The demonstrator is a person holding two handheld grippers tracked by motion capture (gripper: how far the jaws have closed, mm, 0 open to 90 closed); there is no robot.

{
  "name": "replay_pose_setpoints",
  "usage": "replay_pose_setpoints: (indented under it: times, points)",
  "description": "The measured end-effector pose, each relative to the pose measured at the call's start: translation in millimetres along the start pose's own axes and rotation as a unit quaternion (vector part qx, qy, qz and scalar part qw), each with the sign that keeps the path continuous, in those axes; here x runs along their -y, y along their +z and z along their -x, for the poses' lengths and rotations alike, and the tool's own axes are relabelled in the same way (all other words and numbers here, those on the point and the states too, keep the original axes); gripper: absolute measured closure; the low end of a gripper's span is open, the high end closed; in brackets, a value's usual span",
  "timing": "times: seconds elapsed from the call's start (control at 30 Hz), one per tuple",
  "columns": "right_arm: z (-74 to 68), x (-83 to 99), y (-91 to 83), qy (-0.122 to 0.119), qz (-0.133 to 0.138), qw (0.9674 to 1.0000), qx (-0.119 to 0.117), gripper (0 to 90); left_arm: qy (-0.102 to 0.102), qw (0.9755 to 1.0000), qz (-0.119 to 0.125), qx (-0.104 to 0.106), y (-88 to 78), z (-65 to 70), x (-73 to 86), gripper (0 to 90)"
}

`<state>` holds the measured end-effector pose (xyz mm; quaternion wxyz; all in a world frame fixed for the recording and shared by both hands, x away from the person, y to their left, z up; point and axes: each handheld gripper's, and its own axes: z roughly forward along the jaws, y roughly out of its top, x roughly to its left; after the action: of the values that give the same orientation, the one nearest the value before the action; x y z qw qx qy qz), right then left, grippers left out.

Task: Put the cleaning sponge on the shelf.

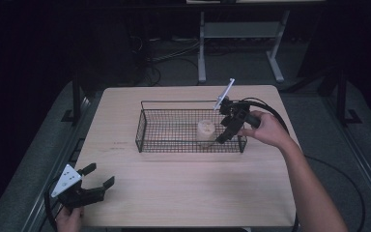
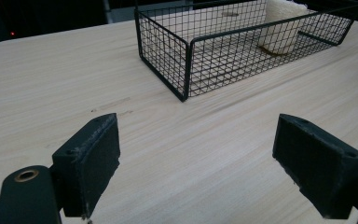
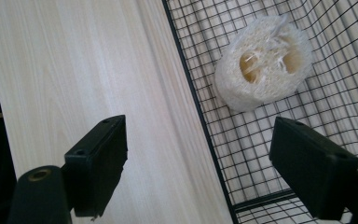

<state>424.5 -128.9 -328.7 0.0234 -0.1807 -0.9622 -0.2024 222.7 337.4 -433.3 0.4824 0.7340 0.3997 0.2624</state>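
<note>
One wire basket (image 1: pixel 147 129), black and rectangular, stands on the light wooden table (image 1: pixel 183 193), toward its far half. Inside it sits one loofah sponge piece (image 1: pixel 206 129), pale and fibrous, upright on the mesh floor near the basket's right end and close to the front wall. In the right gripper view the loofah (image 3: pixel 263 63) shows two hollow chambers in its cut top face; it is touched by neither jaw.

Two grippers are in use, one per hand. The right gripper (image 1: pixel 221 138) is held over the basket's right front corner, pointed down and left toward the loofah, just beside it but apart from it. Its two jaws stand wide apart and hold nothing; in its own view one jaw is over bare table outside the basket wall (image 3: pixel 200 116), the other over the mesh floor.

The left gripper (image 1: pixel 99 177) is at the near left corner of the table, well apart from the basket. Its jaws are also spread wide, empty, above bare wood, aimed toward the basket's near left corner (image 2: pixel 185 70).
</note>
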Motion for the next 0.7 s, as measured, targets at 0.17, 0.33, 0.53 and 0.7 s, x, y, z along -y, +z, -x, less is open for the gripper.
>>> replay_pose_setpoints:
  times: [0.17,0.33,0.53,0.7]
  points:
    - [-2.9,7.1,2.5,0.001,-0.003,1.0000,-0.003,18.5,0.001,1.0000,-0.001,0.000,0.3,0.0,0.0,14.1]
    - [-4.6,13.3,3.8,0.003,-0.001,1.0000,-0.006,18.4,0.001,1.0000,0.000,0.000,0.2,0.3,0.1,14.1]
    - [-6.1,20.4,5.4,0.006,0.001,1.0000,-0.006,18.5,0.001,1.0000,-0.001,-0.001,0.0,0.4,0.1,14.1]
    - [-9.8,26.3,7.2,0.005,0.004,0.9999,-0.008,18.5,0.001,1.0000,-0.002,0.000,0.4,0.9,0.0,14.1]
